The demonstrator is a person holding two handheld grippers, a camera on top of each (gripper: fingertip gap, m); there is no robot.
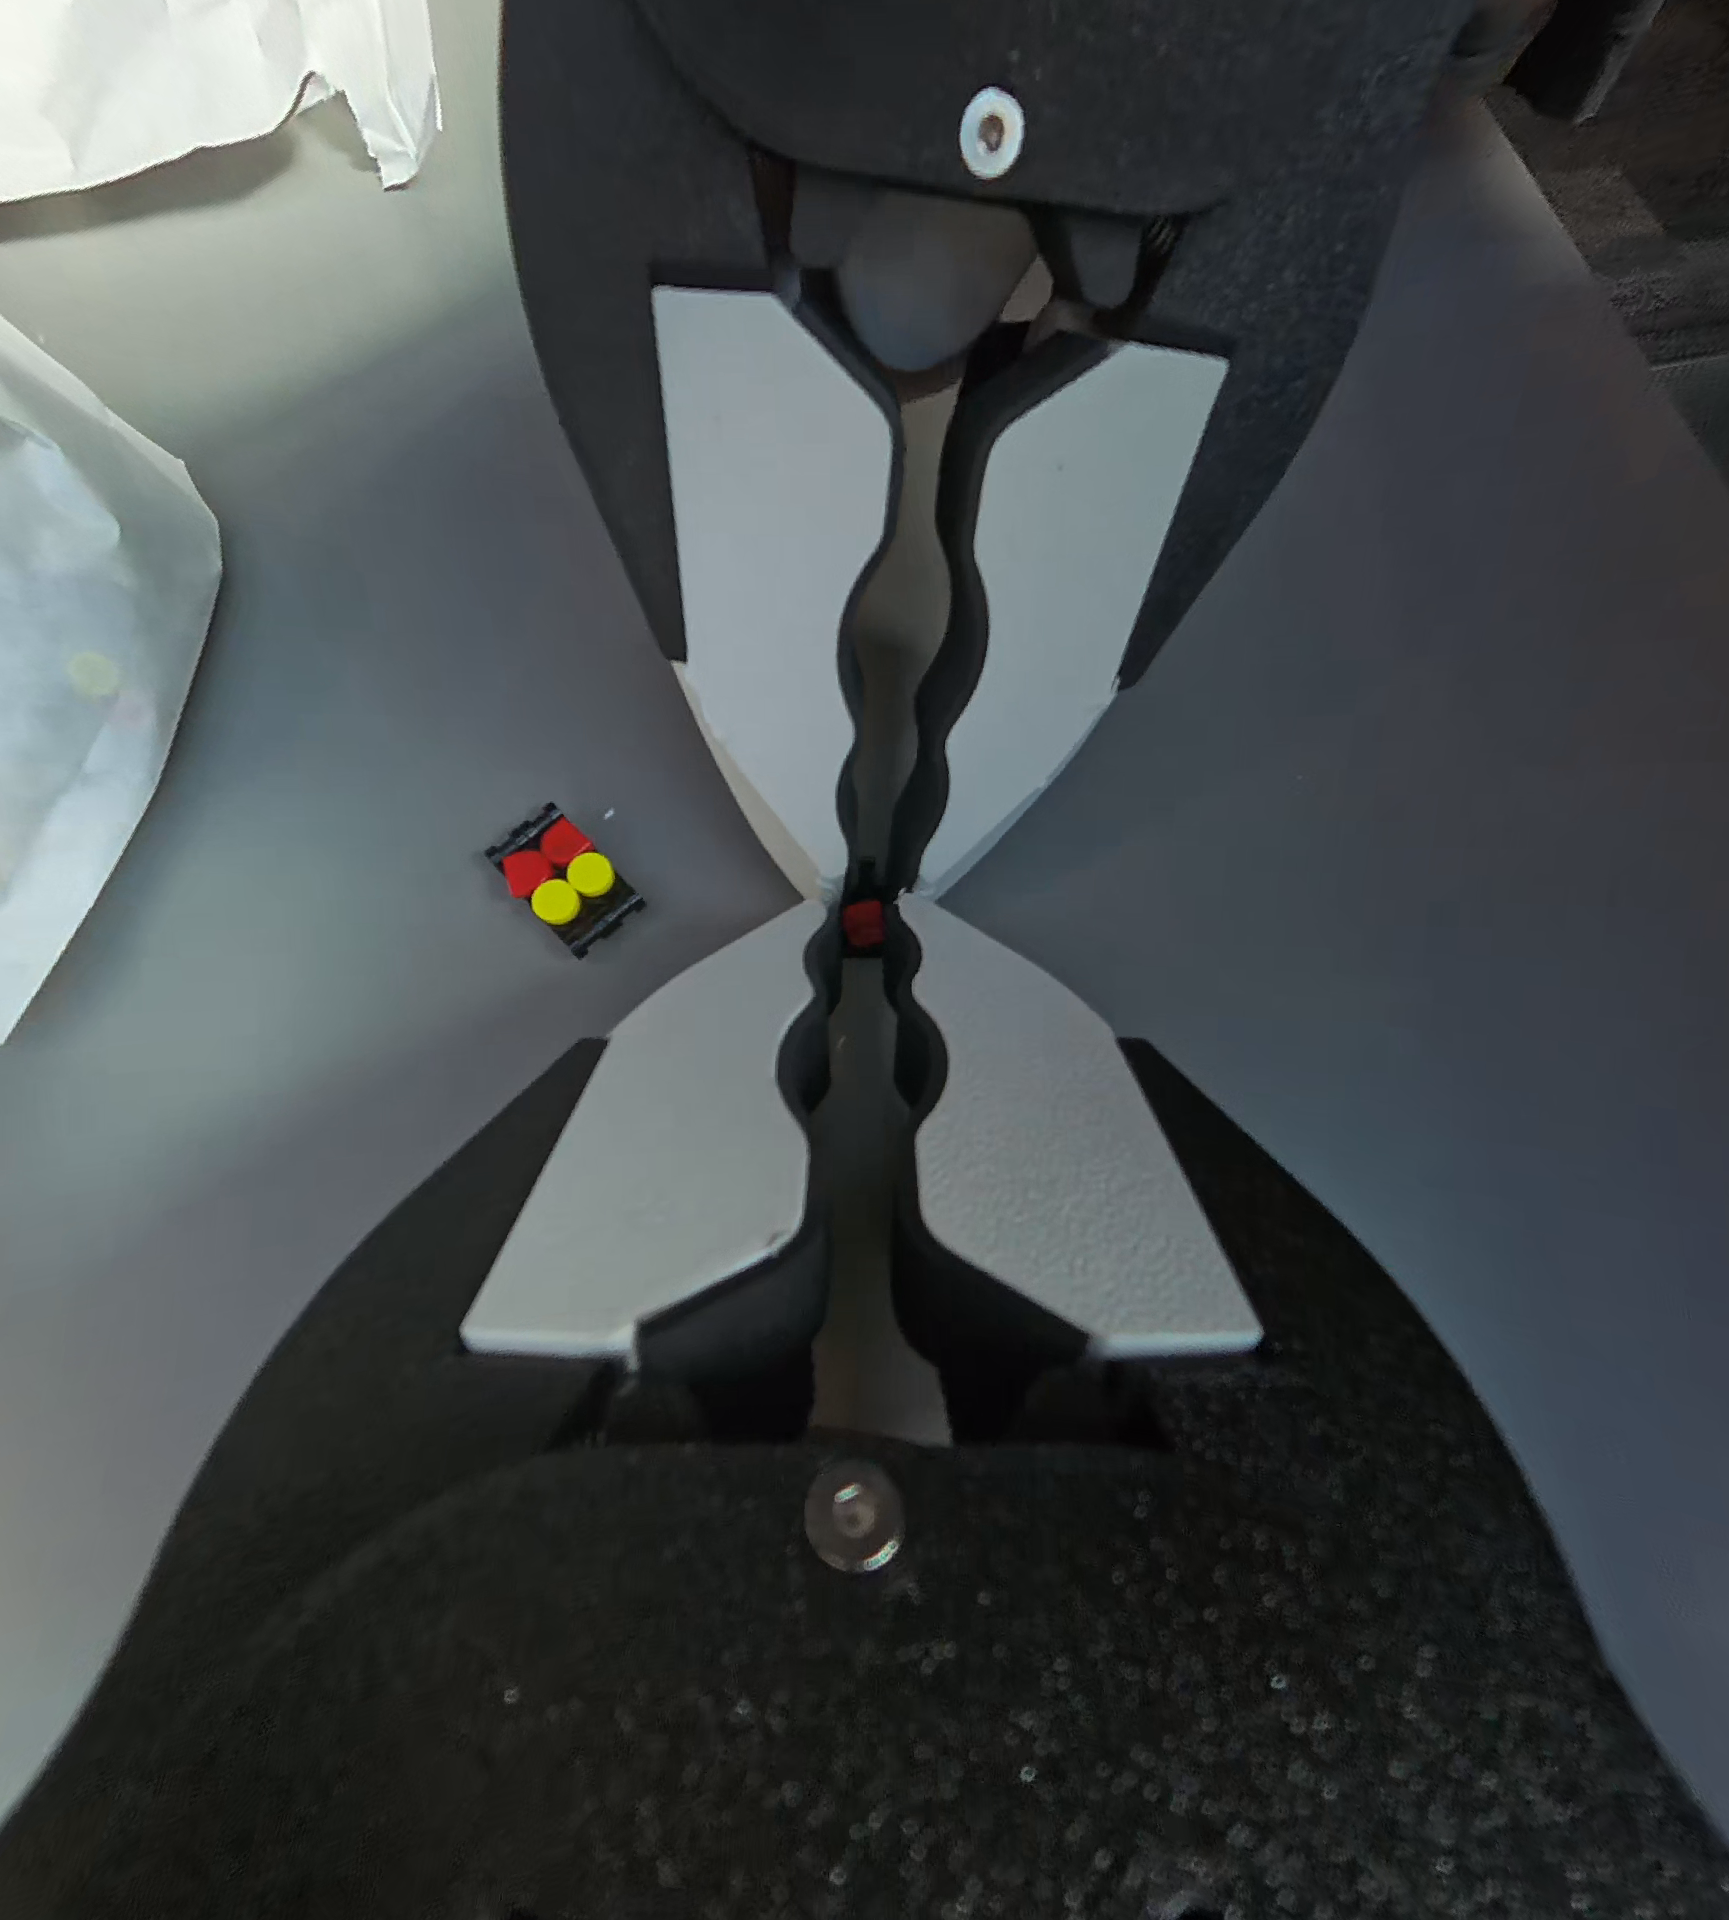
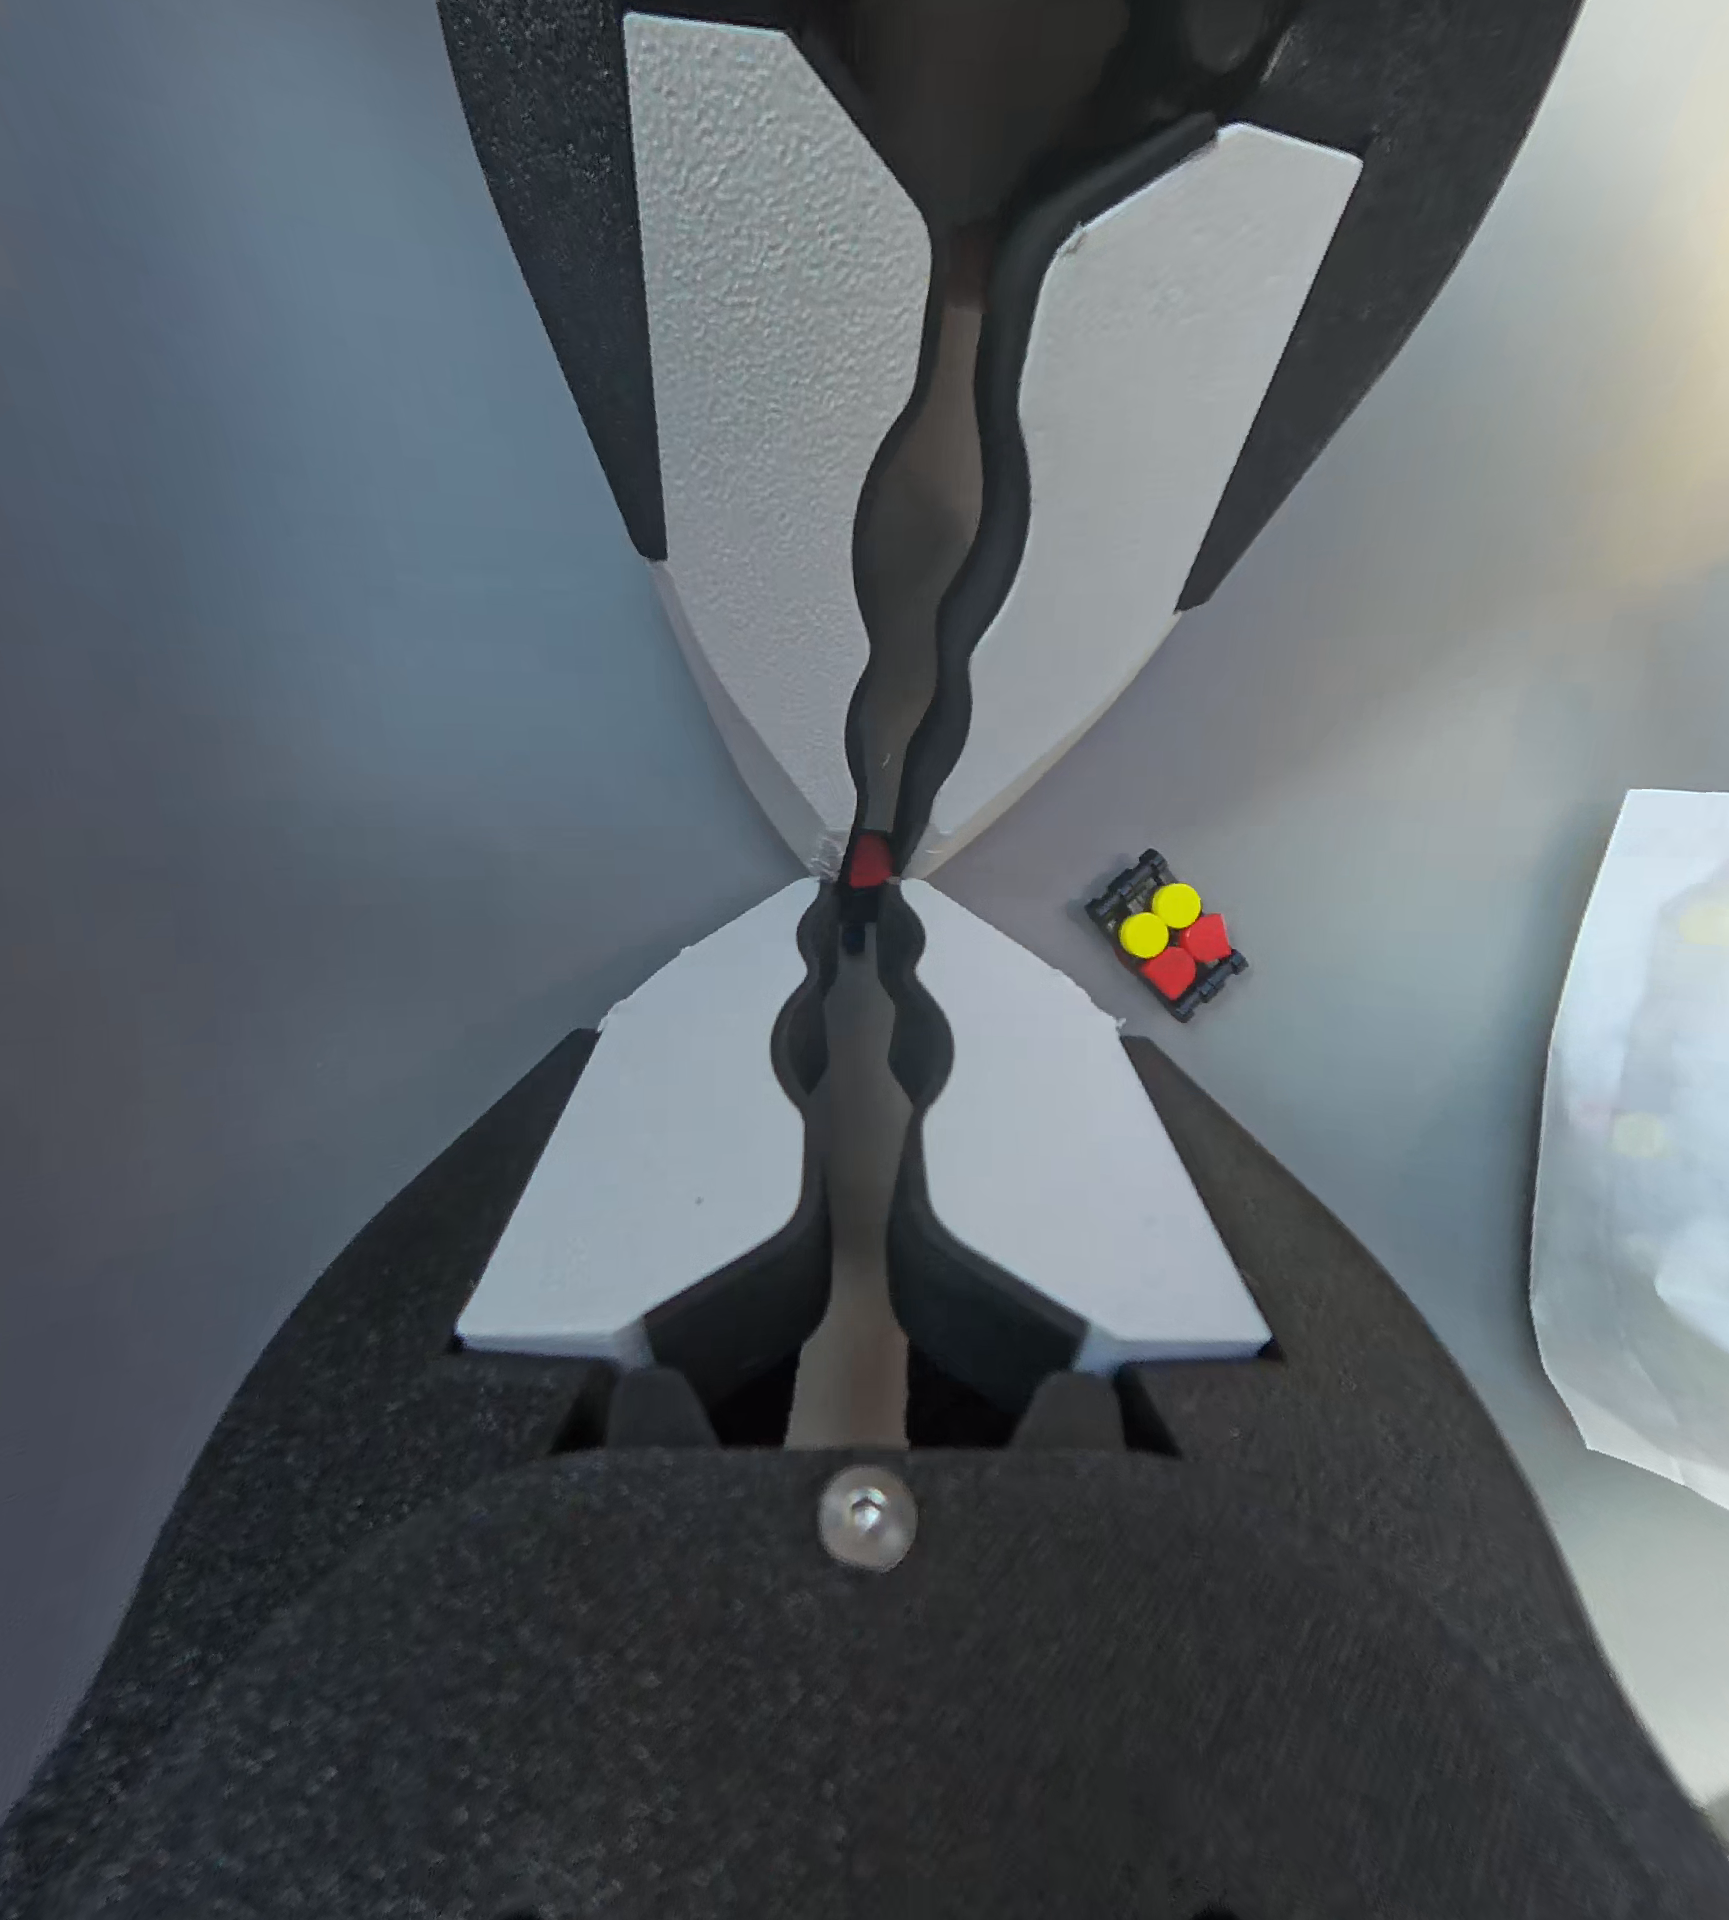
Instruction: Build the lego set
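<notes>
We see only a sliver of the red piece (image 1: 861, 925) between the meeting fingertips, its shape unclear. The translucent bag (image 1: 18, 665) runs off frame, its coloured contents blurred beyond telling.

Left gripper (image 1: 865, 940) and right gripper (image 2: 865, 902) meet tip to tip, both pinched nearly closed.

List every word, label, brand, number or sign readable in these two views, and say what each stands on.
None can be read in either view.
Paper sheet: blank, no print shows.
Translucent bag: only blurred coloured spots show through.
Small brick assembly: plain red and yellow pieces.
Red piece between the two grippers' tips: no marking.
Left gripper and right gripper: no marking shows.
</notes>
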